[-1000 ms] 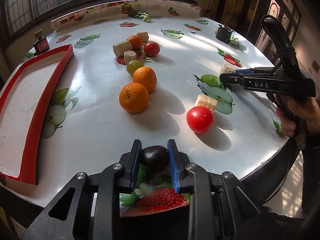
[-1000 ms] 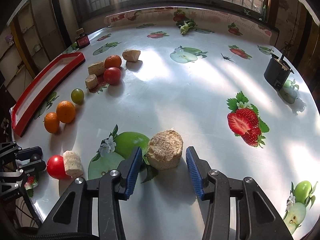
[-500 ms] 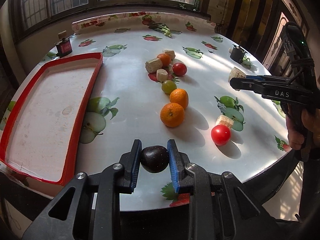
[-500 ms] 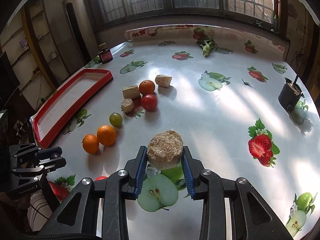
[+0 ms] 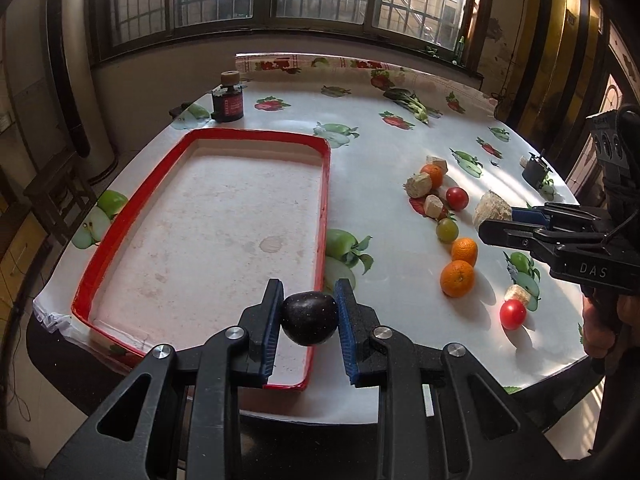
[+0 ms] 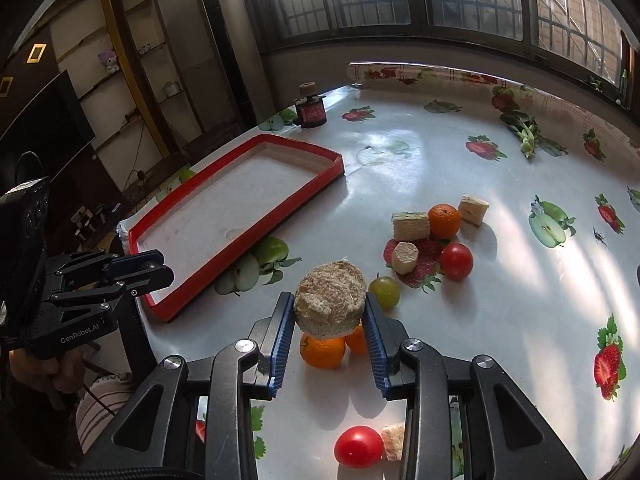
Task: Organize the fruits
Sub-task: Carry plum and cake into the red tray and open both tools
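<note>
Raised, both hand-held grippers clamp loads: left dark plum above red tray's edge, right bread chunk.

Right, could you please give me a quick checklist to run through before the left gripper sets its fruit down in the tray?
1. Left gripper shut on the dark plum: ok.
2. Plum above the red tray: cannot tell; it lines up with the tray's near right corner, close to the rim.
3. Tray floor free of other items: ok, nothing lies in it.
4. Right gripper out of the way: ok, it holds the tan spongy chunk over the oranges, apart from the tray.
5. Remaining fruit undisturbed on the table: ok.
</note>
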A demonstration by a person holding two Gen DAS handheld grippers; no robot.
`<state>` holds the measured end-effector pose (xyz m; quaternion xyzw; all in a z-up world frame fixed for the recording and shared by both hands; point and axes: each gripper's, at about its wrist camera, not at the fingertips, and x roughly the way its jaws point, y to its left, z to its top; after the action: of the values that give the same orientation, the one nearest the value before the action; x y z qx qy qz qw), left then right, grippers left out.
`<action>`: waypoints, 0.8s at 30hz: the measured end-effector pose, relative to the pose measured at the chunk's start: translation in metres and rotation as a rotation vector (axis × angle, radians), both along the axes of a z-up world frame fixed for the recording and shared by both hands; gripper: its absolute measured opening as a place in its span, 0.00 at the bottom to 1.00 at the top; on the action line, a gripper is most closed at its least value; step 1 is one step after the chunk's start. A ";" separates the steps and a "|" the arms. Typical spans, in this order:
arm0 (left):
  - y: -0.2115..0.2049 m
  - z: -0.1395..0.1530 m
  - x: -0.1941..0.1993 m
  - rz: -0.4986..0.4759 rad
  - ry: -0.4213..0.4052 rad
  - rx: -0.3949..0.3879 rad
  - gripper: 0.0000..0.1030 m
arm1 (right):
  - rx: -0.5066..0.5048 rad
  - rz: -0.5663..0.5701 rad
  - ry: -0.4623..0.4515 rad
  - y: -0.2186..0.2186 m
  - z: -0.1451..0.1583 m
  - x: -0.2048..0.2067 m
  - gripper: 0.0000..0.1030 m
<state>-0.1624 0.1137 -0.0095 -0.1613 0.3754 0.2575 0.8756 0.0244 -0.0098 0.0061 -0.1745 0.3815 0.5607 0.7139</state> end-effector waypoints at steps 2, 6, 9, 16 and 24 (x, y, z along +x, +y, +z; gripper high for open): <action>0.012 0.001 -0.006 0.031 -0.004 -0.003 0.23 | 0.003 0.029 0.003 0.014 0.001 -0.008 0.34; 0.035 -0.001 -0.015 0.082 -0.004 -0.003 0.23 | 0.006 0.094 0.017 0.045 0.001 -0.024 0.34; 0.049 -0.003 -0.020 0.108 -0.003 -0.008 0.23 | 0.002 0.136 0.027 0.074 -0.002 -0.034 0.33; 0.079 -0.013 -0.027 0.155 0.015 -0.020 0.23 | -0.016 0.190 0.071 0.134 -0.014 -0.049 0.33; 0.101 -0.032 -0.023 0.185 0.055 -0.050 0.23 | -0.081 0.220 0.071 0.183 -0.037 -0.055 0.33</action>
<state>-0.1857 0.2150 -0.0418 -0.2102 0.3890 0.3323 0.8331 -0.0305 0.1727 -0.0307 -0.2239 0.4074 0.6256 0.6264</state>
